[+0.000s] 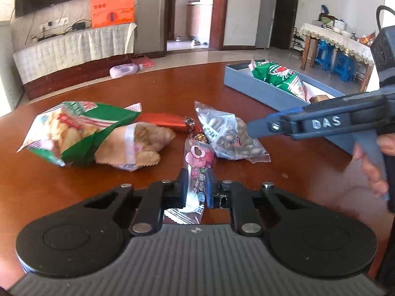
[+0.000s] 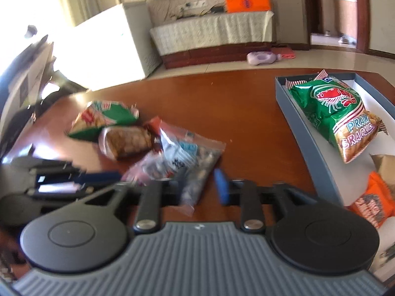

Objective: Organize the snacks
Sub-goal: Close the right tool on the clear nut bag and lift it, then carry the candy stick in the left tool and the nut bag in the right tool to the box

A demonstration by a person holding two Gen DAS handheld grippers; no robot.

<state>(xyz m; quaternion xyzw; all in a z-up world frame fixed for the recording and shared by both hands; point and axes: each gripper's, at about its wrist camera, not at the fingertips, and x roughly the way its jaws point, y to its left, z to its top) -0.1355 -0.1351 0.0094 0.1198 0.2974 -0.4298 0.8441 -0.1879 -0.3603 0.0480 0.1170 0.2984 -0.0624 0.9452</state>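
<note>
Because the pink snack packet (image 1: pixel 197 162) is a thin film sachet, it is judged light, soft and crinkly, liable to slip or crush; the best hold is across its flat body or sealed end rather than its bulging middle. It lies lengthwise between the fingers of the left claw (image 1: pixel 196 190), its near serrated end reaching back toward the claw's body; the fingers stand close on either side, narrowly parted and apparently pinching it, the far end resting on the tabletop (image 1: pixel 284 128). Touching its far tip, just ahead and to the right of the left claw, lies a clear bag of nuts (image 1: pixel 229 133); ahead and left are a red wrapped bar (image 1: pixel 165 122), a brown pastry packet (image 1: pixel 140 145) and a green cracker bag (image 1: pixel 74 130), heaped together. The right claw (image 2: pixel 201 185) enters from the right of the left claw's view, its fingers spread wide and holding nothing, one finger over the near edge of the nut bag; blur hides any contact. Farther ahead and right stands the grey box (image 2: pixel 303 133), already holding a prawn cracker bag (image 2: pixel 338 113) and an orange packet (image 2: pixel 372 202).
</note>
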